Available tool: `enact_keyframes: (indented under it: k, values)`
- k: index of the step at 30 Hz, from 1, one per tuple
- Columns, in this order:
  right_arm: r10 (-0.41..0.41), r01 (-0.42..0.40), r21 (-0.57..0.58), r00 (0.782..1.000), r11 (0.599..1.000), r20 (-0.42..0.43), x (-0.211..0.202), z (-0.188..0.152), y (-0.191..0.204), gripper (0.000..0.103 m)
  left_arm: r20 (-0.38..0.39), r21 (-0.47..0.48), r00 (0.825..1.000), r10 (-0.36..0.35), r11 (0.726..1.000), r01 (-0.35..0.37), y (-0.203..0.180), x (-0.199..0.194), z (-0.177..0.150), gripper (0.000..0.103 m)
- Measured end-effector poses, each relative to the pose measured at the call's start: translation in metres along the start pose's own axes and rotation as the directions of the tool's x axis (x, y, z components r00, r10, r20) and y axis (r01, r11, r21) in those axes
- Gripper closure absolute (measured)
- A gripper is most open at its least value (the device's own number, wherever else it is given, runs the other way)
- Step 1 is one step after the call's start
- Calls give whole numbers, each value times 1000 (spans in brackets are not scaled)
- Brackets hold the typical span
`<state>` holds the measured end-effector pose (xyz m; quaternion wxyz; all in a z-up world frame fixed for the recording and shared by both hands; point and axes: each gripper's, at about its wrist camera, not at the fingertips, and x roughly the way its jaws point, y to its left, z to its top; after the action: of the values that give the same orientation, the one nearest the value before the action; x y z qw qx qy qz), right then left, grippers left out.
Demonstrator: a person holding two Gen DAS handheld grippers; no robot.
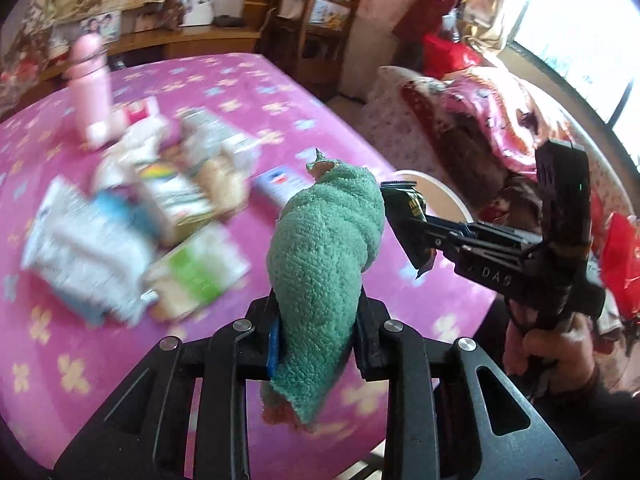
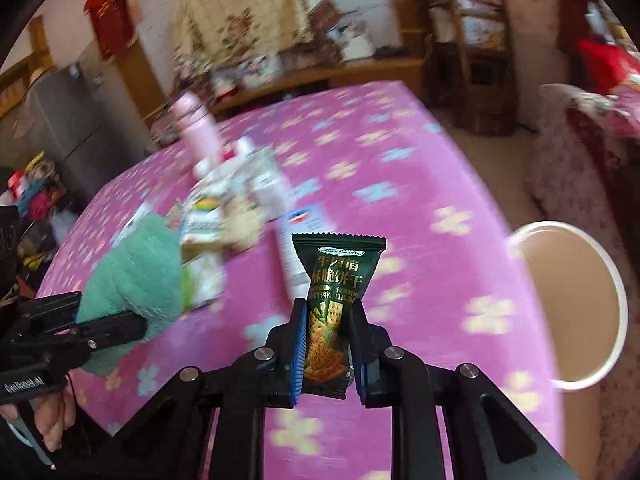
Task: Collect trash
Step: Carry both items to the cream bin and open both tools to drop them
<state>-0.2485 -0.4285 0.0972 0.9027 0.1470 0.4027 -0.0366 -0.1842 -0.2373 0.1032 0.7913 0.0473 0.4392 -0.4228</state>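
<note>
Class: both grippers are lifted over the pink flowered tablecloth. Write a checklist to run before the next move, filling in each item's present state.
1. Right gripper shut on the dark green biscuit wrapper: ok.
2. Left gripper shut on the rolled green terry cloth: ok.
3. Round white-rimmed bin in view beside the table, on the right gripper's side: ok.
4. Bin mouth unobstructed: ok.
5. Pile of packets still on the pink flowered tablecloth: not ok, more to collect.
6. Whether the cloth counts as trash: cannot tell.
</note>
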Motion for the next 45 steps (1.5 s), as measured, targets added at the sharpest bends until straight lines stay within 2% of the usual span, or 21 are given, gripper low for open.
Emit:
enact_keyframes:
  k: [6,13,21,23,25,26,27,28,32,39,45]
  values:
    - [-151,144,134,988,980,43,-35,1,-94,84,-23,39,997,-77,996,77,-62,46,40,78]
    - [-290,283,231,957,931,-1,-44,-7,-185,84,-110,42,983,-143,988,149,-124,122,73,78]
    - [-311,309,301,949,902,-40,-28,-13,-244,84,-163,39,971,-176,982,185,-169,192,93,77]
    - [-311,307,326,949,894,-41,-23,-15,-253,80,-163,43,973,-163,984,172,-175,202,95,72]
    - [-311,310,356,949,882,-56,-17,-17,-260,54,-156,37,974,-164,984,172,-178,209,97,63]
    - [-312,309,364,949,879,-54,-16,-19,-261,52,-151,33,974,-167,984,174,-178,211,97,53]
    - [-315,309,368,948,877,-47,-16,-19,-262,52,-140,22,974,-176,983,181,-178,211,97,46]
    - [-322,316,368,945,875,-46,-15,-20,-262,52,-128,11,975,-184,982,187,-175,210,98,44]
    - [-314,312,372,948,874,-57,-12,-23,-262,52,-117,11,979,-166,986,169,-168,203,96,43]
    - [-286,294,345,955,891,-73,-8,-23,-246,51,-88,7,995,-45,999,46,-147,188,87,42]
    - [-262,266,314,963,911,-56,-11,-17,-219,51,-55,-11,997,49,999,-50,-123,167,77,43]
